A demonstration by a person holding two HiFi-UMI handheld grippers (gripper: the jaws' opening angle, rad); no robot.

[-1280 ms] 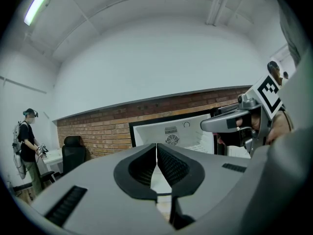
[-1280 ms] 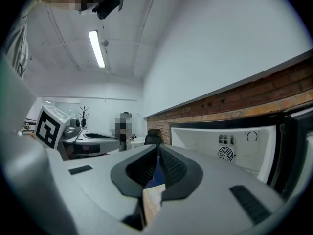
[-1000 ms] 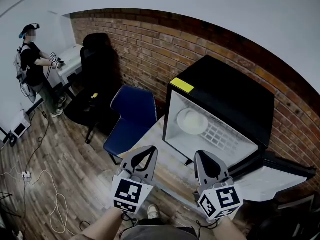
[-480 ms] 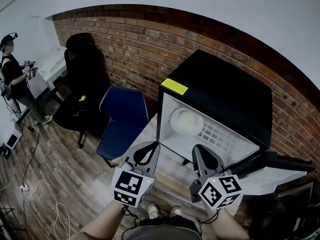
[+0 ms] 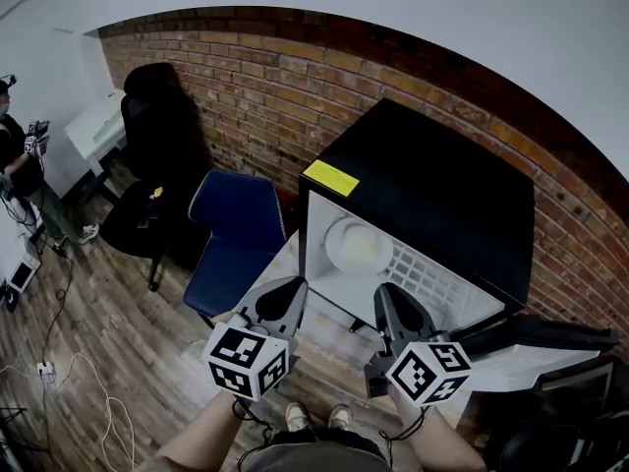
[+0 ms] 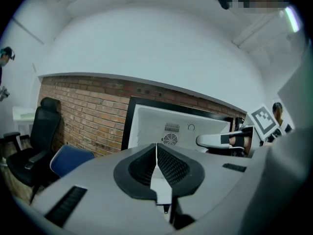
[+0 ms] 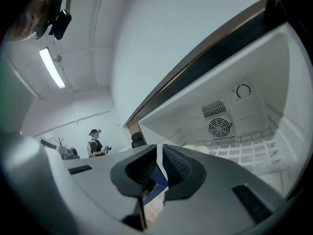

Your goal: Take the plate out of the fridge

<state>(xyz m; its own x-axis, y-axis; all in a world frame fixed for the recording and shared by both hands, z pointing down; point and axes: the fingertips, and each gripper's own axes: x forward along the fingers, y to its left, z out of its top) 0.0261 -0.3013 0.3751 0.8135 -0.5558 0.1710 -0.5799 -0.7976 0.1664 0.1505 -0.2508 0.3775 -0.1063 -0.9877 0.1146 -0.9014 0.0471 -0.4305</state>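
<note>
The small black fridge [image 5: 442, 190] is seen standing open against the brick wall [image 5: 246, 87], with its door [image 5: 550, 337] swung out to the right. The plate [image 5: 359, 247] is found inside: pale, round, laid on the white wire shelf [image 5: 437, 281] toward the left of the compartment, below the yellow label [image 5: 331, 178] on the fridge's top front edge. Both grippers are held near, in front of the opening and apart from the plate. The left gripper [image 5: 280, 299] is shown pinched shut with nothing caught between its jaws, and the same goes for the right gripper [image 5: 396, 310], jaws together and empty. A round fan vent [image 7: 219, 127] can be made out on the fridge's back wall. A blue chair [image 5: 239, 234] is parked just left of the fridge, a black office chair [image 5: 157, 155] is set farther left, and a person [image 5: 15, 155] is glimpsed at the far left edge by the wooden floor [image 5: 79, 313]
</note>
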